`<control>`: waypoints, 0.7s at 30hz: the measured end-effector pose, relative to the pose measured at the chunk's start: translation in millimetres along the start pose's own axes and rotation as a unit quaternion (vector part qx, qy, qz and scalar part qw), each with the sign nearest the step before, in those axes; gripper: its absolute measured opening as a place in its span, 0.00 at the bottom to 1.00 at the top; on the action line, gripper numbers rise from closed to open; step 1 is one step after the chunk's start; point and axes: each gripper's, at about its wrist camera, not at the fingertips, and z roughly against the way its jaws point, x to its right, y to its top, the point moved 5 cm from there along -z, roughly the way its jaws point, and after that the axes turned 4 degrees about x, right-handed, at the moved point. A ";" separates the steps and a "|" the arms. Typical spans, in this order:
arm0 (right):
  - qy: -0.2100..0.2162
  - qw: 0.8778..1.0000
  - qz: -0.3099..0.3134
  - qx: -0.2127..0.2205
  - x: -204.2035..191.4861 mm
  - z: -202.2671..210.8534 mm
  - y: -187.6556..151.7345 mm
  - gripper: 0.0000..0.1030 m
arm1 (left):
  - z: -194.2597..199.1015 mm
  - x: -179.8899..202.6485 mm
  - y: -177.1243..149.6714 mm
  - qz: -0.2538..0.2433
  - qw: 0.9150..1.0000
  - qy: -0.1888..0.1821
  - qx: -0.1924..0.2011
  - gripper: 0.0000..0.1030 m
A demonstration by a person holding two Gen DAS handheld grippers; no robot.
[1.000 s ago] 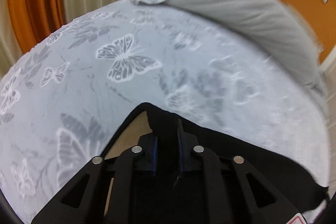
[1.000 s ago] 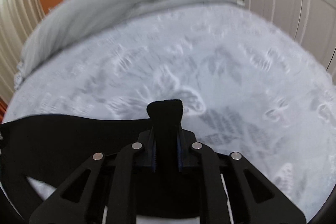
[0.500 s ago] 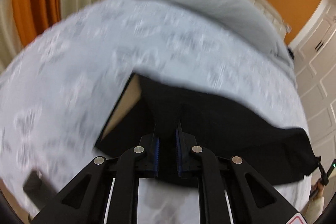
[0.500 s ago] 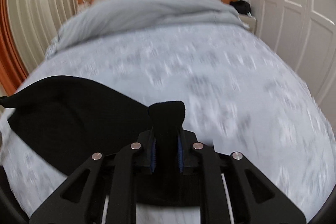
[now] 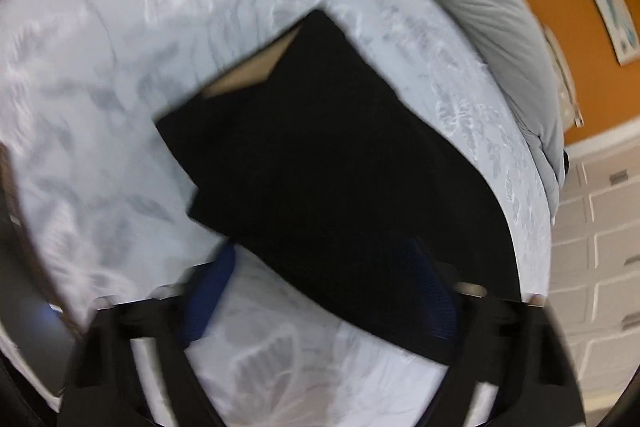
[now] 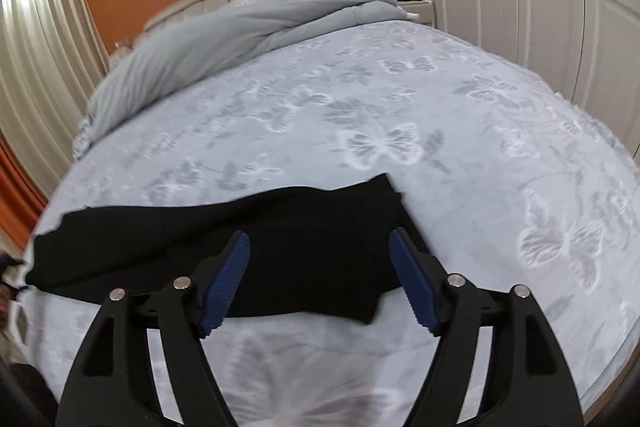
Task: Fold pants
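Your left gripper [image 5: 320,291] is spreading wide, jaws just opening, gripping nothing. The black pants [image 6: 248,247] are lying folded on the butterfly-print bedspread [image 6: 400,115]. Your right gripper [image 6: 320,279] is gaping too, just opening, pants released beneath.

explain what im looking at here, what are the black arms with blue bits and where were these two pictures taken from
There is no robot here. A person holds a two-finger gripper in each hand, and a wide-angle camera on each one looks forward along its fingers. One picture is from the left gripper, the other from the right gripper. The blue pads are the gripping faces of the fingers. Black pants lie on a butterfly-print bed cover, with a grey duvet bunched at the far end. The jaws of both grippers have just been opening. The pants lie beneath the spread fingers, and nothing is held now.
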 end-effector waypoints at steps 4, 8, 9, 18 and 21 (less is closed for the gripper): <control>0.030 0.999 -0.013 0.001 -14.6 9.9 -2.0 0.69 | 12.2 -1.8 14.7 0.021 1.000 -0.018 -0.007 0.05; 0.050 0.997 -0.052 -0.026 -15.5 -6.4 -12.1 0.76 | 29.0 -3.6 29.0 -0.017 0.999 0.034 0.017 0.05; 0.043 0.997 -0.059 -0.039 -15.1 -15.6 -15.4 0.76 | 27.4 -2.2 28.8 -0.033 0.998 0.048 0.018 0.05; 0.059 0.987 -0.109 -0.100 -38.6 -85.2 -11.5 0.76 | 9.4 -11.1 32.7 -0.038 0.996 0.078 0.012 0.06; 0.040 0.986 -0.123 -0.107 -41.7 -128.1 -6.4 0.61 | 9.6 -11.9 31.5 -0.043 0.996 0.084 0.011 0.06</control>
